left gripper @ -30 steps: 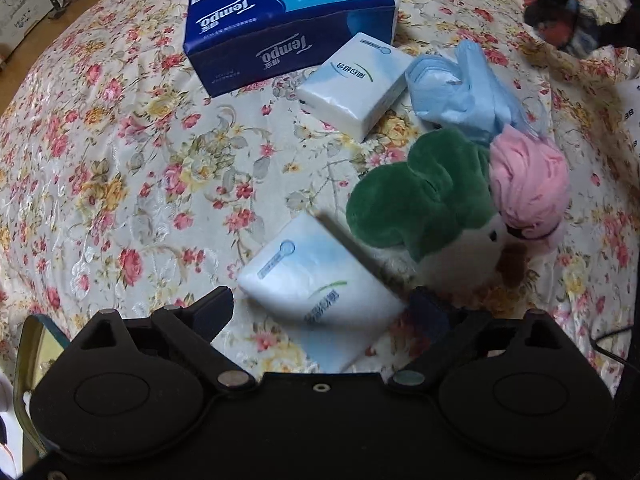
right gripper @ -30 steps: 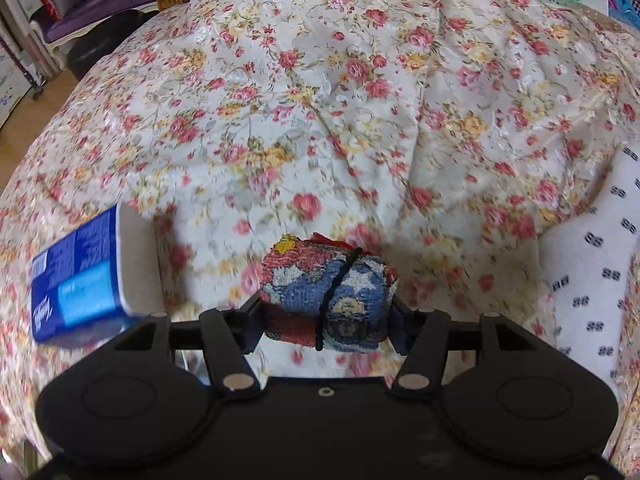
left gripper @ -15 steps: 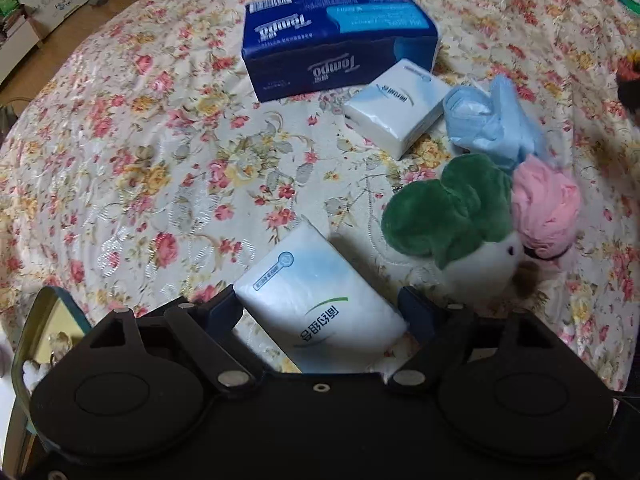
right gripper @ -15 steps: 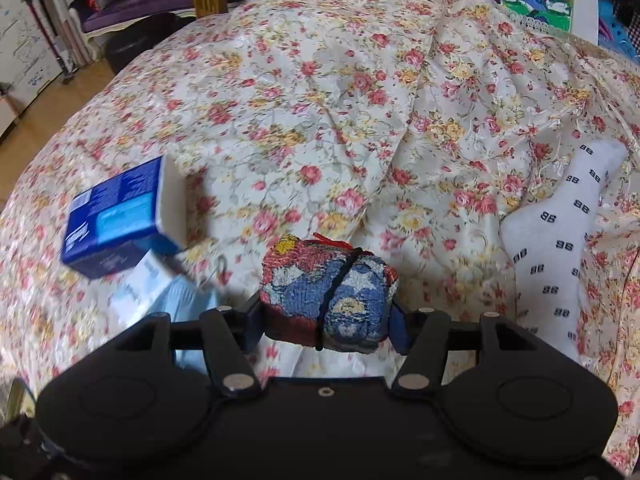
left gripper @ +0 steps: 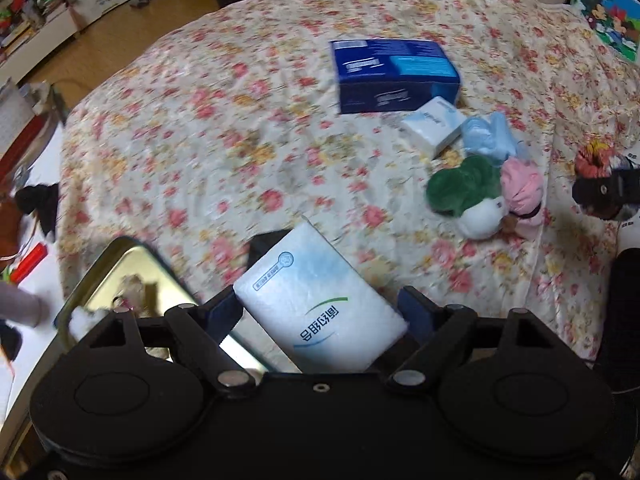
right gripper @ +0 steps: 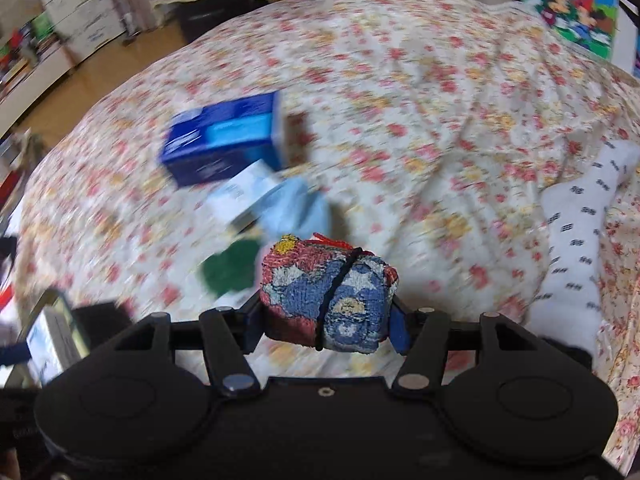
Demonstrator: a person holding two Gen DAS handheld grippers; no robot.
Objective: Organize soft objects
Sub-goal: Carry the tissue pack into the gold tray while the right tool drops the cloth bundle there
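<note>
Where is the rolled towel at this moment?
In the right wrist view, the rolled towel sits centre frame, clamped between the right gripper's fingers, above the floral bedspread.

Floral bedspread [left gripper: 240,128], navy tissue box [left gripper: 394,74], green-white plush [left gripper: 466,192], white patterned sock [right gripper: 580,232]

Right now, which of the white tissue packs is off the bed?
The larger white tissue pack, pinched in the left gripper. The smaller white pack lies on the floral bedspread beside the blue box.
</note>
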